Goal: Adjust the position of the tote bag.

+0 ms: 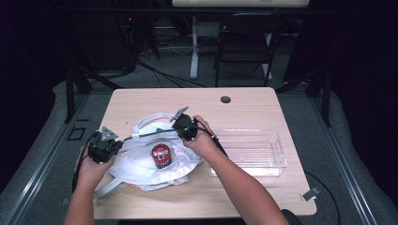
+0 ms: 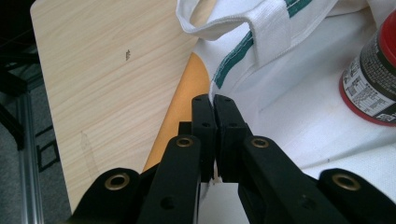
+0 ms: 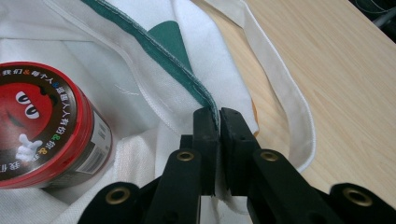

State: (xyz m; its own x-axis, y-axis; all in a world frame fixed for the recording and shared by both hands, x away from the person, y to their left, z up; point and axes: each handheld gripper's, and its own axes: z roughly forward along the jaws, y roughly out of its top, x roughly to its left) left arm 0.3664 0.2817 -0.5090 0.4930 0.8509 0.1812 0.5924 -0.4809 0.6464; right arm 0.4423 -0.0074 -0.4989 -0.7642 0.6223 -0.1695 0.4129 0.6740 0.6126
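1. I have the left tongs (image 1: 115,144) clamped shut on the near-left edge of the white cloth tote bag (image 1: 141,166); in the left gripper view the 2 black jaws meet on the white hem just below its green-stitched band (image 2: 233,58), with no gap between them.
2. My right tongs (image 1: 177,125) are likewise pinched closed on the bag's green-trimmed rim (image 3: 154,51); in the right gripper view the fabric edge runs straight into the seam between the jaws.
3. The bag lies flat in the middle of the counter (image 1: 244,105), spread between my 2 hands, and the green rim stretches in a line from 1 pair of tongs to the other.
4. A red-lidded candy tin (image 1: 160,155) stands upright on the bag's white cloth, between the 2 tongs and a little nearer to me than the stretched rim. It is near both tongs and touches neither.
5. 1 white handle loop (image 3: 285,102) lies on the bare wood beyond the right tongs; another loop (image 2: 219,23) curls just past the left tongs.
6. A clear plastic tray (image 1: 279,154) sits on the counter just beside my right forearm, apart from the bag.
7. A dark round grommet hole (image 1: 225,99) sits near the far edge, well apart from everything.
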